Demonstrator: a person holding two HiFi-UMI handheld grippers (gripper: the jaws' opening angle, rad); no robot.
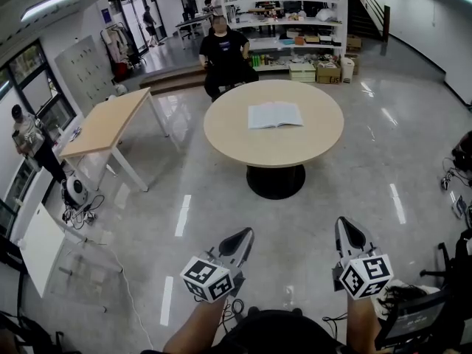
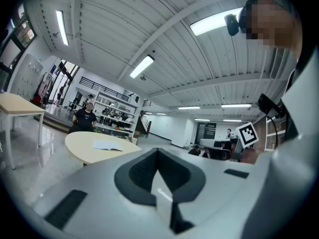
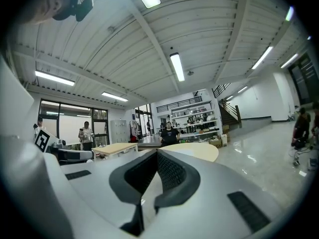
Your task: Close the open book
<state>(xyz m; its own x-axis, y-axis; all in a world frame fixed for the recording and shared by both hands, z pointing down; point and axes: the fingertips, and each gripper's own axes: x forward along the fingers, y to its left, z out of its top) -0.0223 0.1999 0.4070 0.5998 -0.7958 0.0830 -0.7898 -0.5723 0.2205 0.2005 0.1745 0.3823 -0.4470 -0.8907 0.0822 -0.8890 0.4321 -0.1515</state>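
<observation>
The open book (image 1: 275, 115) lies flat near the middle of the round worktop (image 1: 243, 142), well ahead of you. Its spread runs left to right across the head view, and its spine points away from you toward the seated person (image 1: 223, 54). Its print is too small to read. Your left hand-held gripper (image 1: 243, 236) and right hand-held gripper (image 1: 347, 226) are both closed tip to tip on nothing, well short of the worktop.

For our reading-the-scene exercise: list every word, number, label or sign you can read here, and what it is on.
Nothing is readable.
Open book: pages too small to read.
Boxes on the shelves: print too blurred.
Marker cube: square pattern only, no words.
</observation>
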